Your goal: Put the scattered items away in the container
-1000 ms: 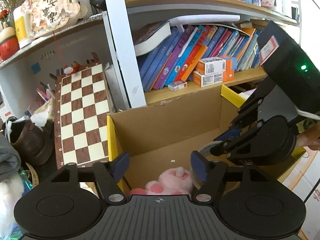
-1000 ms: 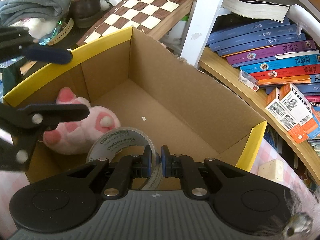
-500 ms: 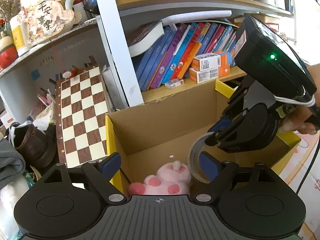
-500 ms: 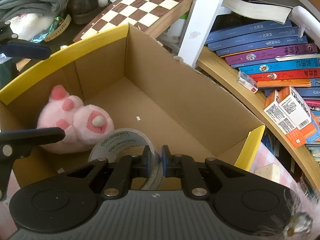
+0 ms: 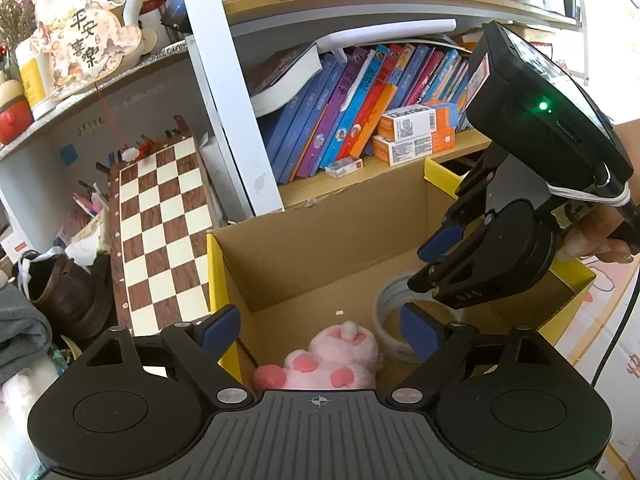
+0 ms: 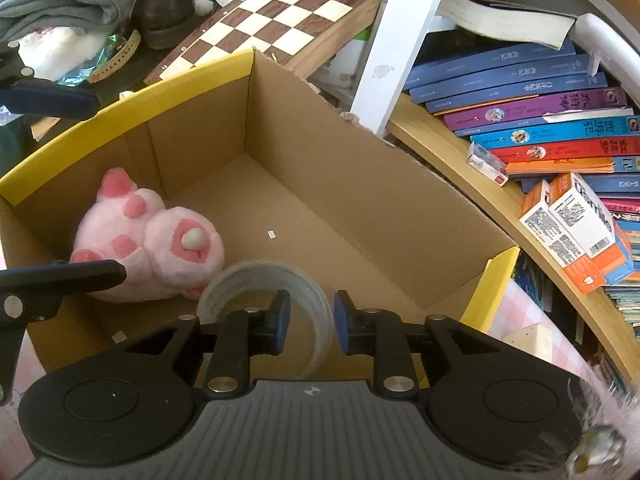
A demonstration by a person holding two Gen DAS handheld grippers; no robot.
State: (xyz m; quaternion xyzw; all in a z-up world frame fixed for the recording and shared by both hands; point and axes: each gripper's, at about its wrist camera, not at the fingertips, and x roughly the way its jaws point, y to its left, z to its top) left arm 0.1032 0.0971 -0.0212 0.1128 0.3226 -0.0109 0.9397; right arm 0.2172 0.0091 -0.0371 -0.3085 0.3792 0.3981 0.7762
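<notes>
An open cardboard box with yellow flaps holds a pink plush toy at its near-left corner. A roll of clear tape looks blurred beside the plush toy, low inside the box. My right gripper is open, its jaws either side of the roll's wall without pinching it. The left wrist view shows the right gripper just above the tape roll, held by a hand. My left gripper stands open and empty over the box's near edge, above the plush.
A chessboard leans left of the box. Behind it a white post and a wooden shelf carry books and orange-white cartons. A brown shoe and grey cloth lie at the left.
My right gripper was shut on the tape roll and has opened; the roll now sits lower and blurred in the box. The left gripper has drawn back and up a little.
</notes>
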